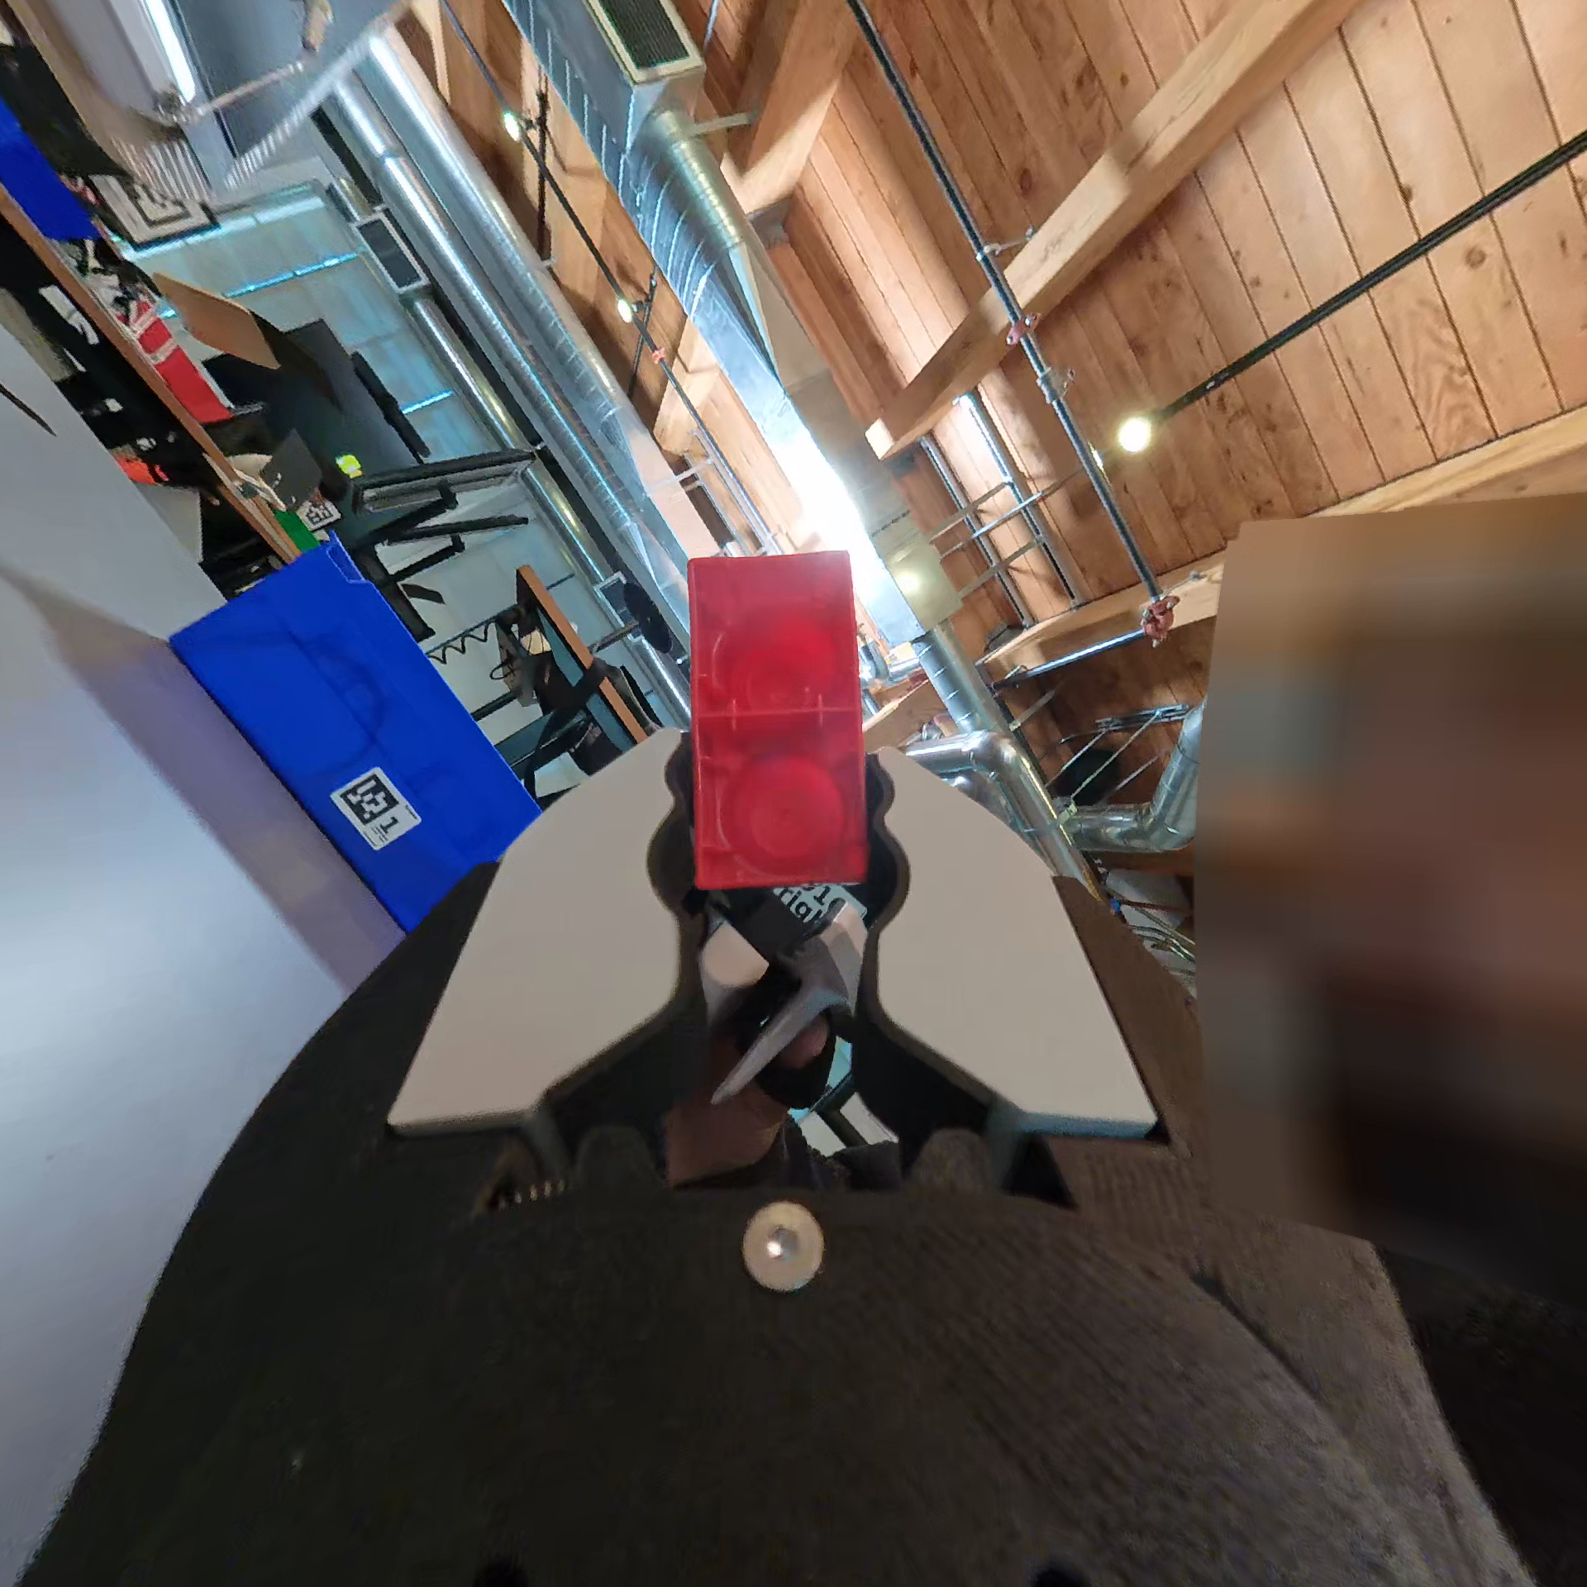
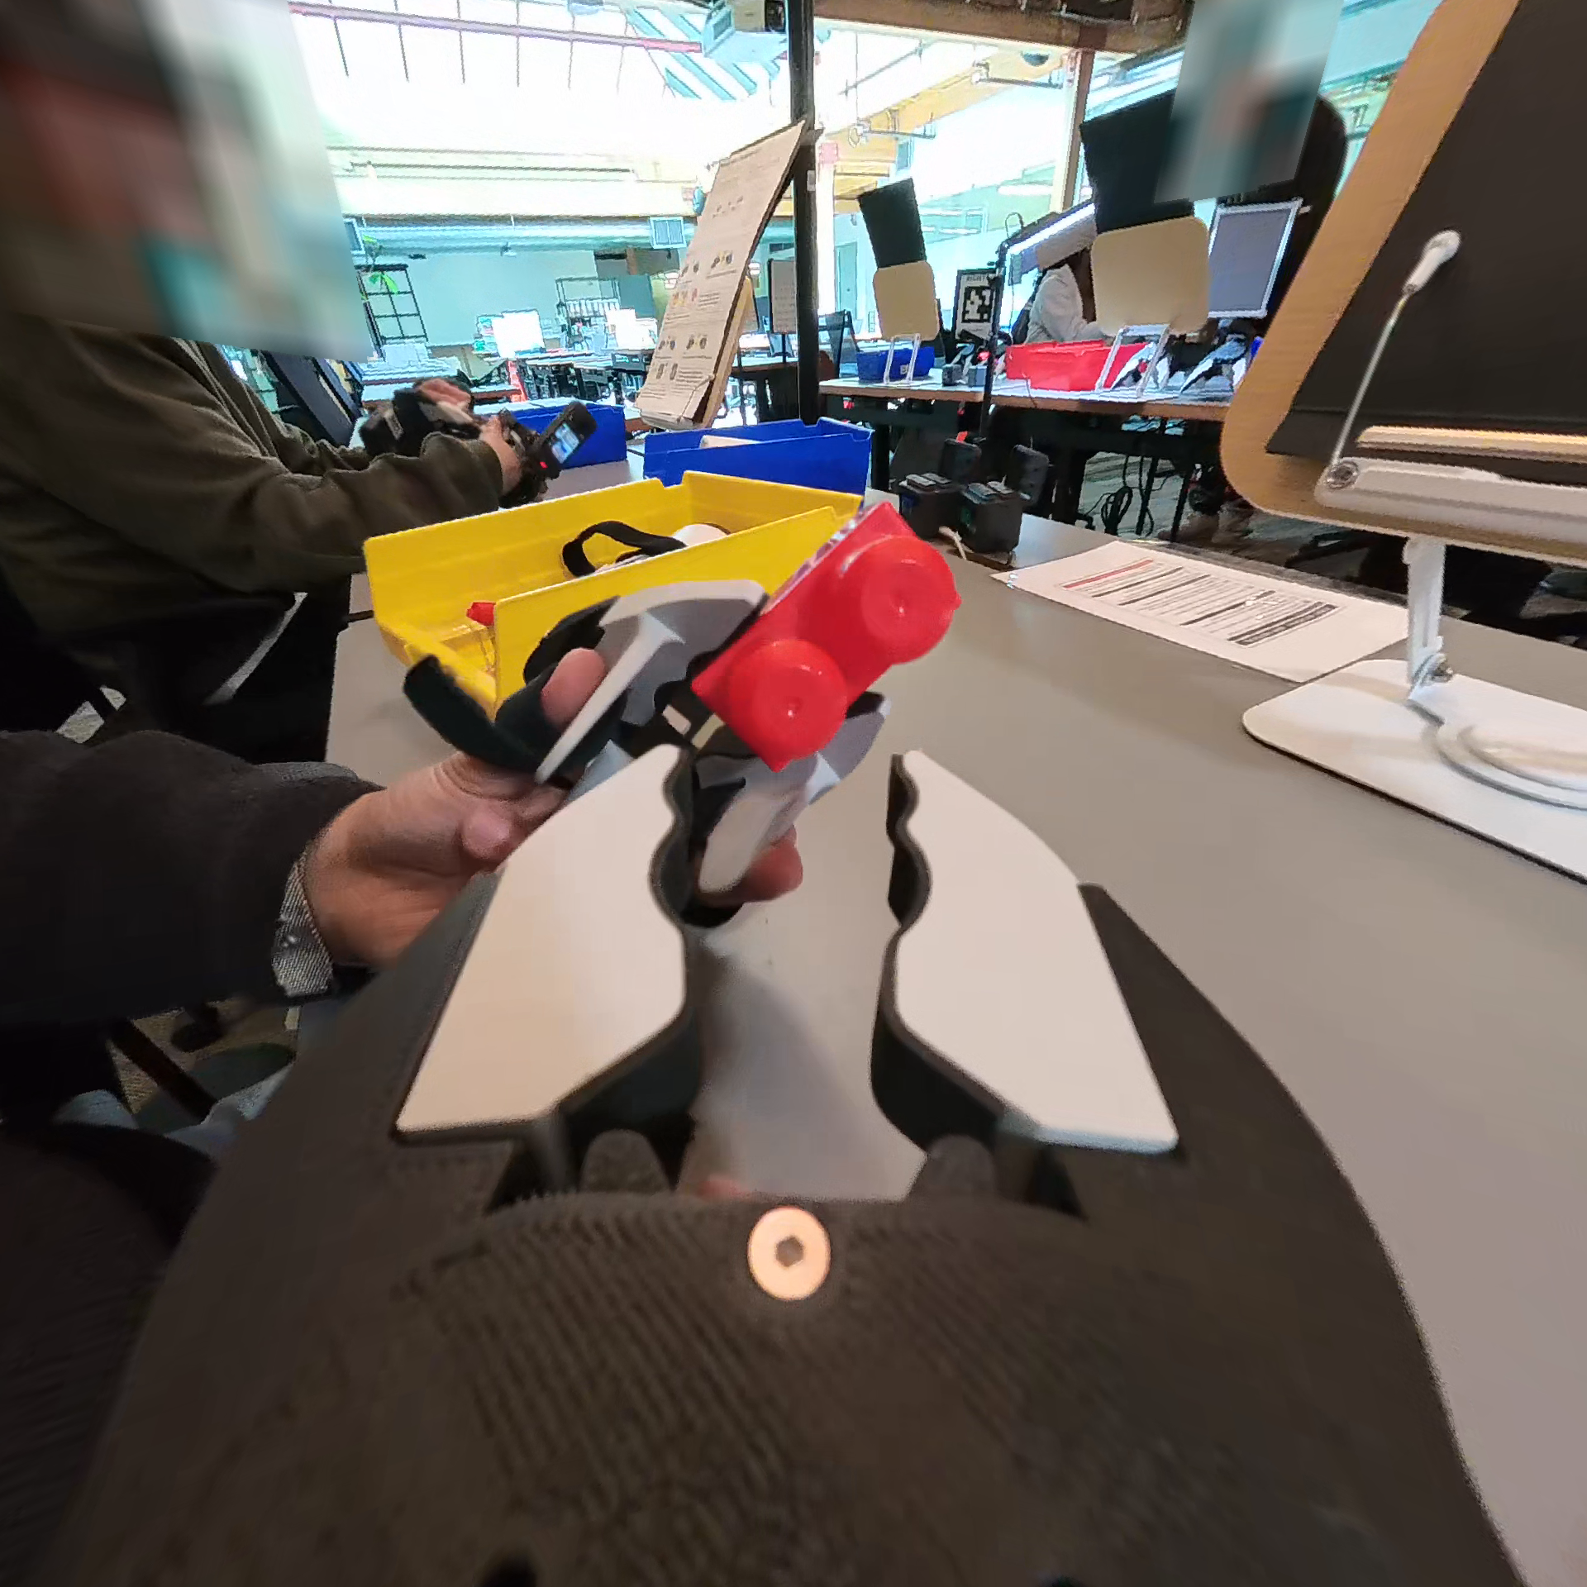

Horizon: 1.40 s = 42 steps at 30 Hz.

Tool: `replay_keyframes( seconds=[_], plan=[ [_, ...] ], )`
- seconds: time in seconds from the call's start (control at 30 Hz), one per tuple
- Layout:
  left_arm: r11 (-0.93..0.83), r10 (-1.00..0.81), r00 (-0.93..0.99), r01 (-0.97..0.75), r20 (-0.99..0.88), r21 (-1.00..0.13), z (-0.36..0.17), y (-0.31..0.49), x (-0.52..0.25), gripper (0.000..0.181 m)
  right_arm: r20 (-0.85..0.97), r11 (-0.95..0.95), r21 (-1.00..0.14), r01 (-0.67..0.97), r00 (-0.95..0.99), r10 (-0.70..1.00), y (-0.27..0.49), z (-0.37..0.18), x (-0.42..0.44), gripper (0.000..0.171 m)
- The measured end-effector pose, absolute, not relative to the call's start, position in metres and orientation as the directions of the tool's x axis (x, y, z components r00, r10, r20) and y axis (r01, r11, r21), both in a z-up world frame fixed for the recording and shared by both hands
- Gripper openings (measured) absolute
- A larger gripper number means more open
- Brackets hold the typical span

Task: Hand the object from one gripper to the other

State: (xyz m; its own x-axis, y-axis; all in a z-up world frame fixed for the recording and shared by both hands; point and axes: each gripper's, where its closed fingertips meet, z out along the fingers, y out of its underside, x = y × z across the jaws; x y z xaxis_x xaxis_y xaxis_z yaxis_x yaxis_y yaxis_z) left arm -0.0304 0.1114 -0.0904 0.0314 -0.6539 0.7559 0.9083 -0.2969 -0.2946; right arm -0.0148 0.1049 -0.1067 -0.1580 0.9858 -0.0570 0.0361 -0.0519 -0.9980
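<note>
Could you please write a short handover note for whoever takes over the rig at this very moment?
Left gripper: shut on the red block, held in the air, tilted upward.
Right gripper: open, empty, just short of the block, over the grey table.
Yellow bin behind: not involved.
Done: block picked up and presented.
Left: close right on the block, then release left.

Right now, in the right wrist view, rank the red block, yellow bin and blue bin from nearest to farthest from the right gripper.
1. Red block, just ahead, held up by the left gripper.
2. Yellow bin, behind it, left.
3. Blue bin, farthest back on the table.
</note>
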Motion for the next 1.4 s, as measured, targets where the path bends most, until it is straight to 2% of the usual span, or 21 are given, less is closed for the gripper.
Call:
replay_keyframes(
  seconds=[0.23,0.47,0.63,0.73,0.83,0.9,0.97,1.1,1.17,1.33,1.4],
  plan=[
    [-0.355,-0.629,0.038,0.875,0.777,-0.330,-0.099,0.115,-0.007,0.038,-0.100,-0.094,-0.995,0.044,-0.186,0.977,0.104,-0.108,-0.014,0.029],
    [-0.389,-0.623,0.041,0.850,0.781,-0.356,-0.098,0.114,-0.006,0.038,-0.108,-0.104,-0.994,0.032,-0.202,0.973,0.104,-0.105,-0.012,0.029],
    [-0.355,-0.595,0.067,0.872,0.801,-0.336,-0.099,0.117,-0.021,0.064,-0.217,-0.220,-0.976,0.013,-0.229,0.949,0.113,-0.100,-0.007,0.029],
    [-0.316,-0.573,0.194,0.844,0.796,-0.433,-0.100,0.120,-0.026,0.087,-0.357,-0.368,-0.930,0.025,-0.306,0.883,0.114,-0.095,-0.002,0.029],
    [-0.273,-0.572,0.371,0.755,0.732,-0.596,-0.100,0.119,-0.025,0.099,-0.498,-0.499,-0.860,0.107,-0.389,0.775,0.114,-0.097,0.003,0.029],
    [-0.291,-0.568,0.465,0.659,0.680,-0.693,-0.106,0.118,-0.021,0.100,-0.525,-0.498,-0.849,0.179,-0.406,0.748,0.116,-0.104,0.005,0.029],
    [-0.347,-0.552,0.501,0.589,0.667,-0.729,-0.118,0.117,-0.019,0.101,-0.434,-0.380,-0.901,0.210,-0.391,0.812,0.120,-0.113,0.008,0.029],
    [-0.431,-0.534,0.408,0.622,0.740,-0.654,-0.123,0.116,-0.023,0.095,-0.214,-0.103,-0.956,0.275,-0.410,0.887,0.115,-0.135,0.014,0.029],
    [-0.474,-0.558,0.324,0.631,0.764,-0.614,-0.120,0.111,-0.019,0.081,-0.207,-0.084,-0.956,0.281,-0.443,0.872,0.104,-0.137,0.013,0.029],
    [-0.579,-0.584,0.070,0.662,0.809,-0.476,-0.108,0.101,-0.010,0.069,-0.102,0.017,-0.973,0.231,-0.493,0.864,0.090,-0.137,0.014,0.029],
    [-0.576,-0.593,0.041,0.676,0.804,-0.460,-0.105,0.100,-0.011,0.062,-0.096,0.002,-0.982,0.190,-0.505,0.858,0.088,-0.130,0.015,0.029]
  ],
)
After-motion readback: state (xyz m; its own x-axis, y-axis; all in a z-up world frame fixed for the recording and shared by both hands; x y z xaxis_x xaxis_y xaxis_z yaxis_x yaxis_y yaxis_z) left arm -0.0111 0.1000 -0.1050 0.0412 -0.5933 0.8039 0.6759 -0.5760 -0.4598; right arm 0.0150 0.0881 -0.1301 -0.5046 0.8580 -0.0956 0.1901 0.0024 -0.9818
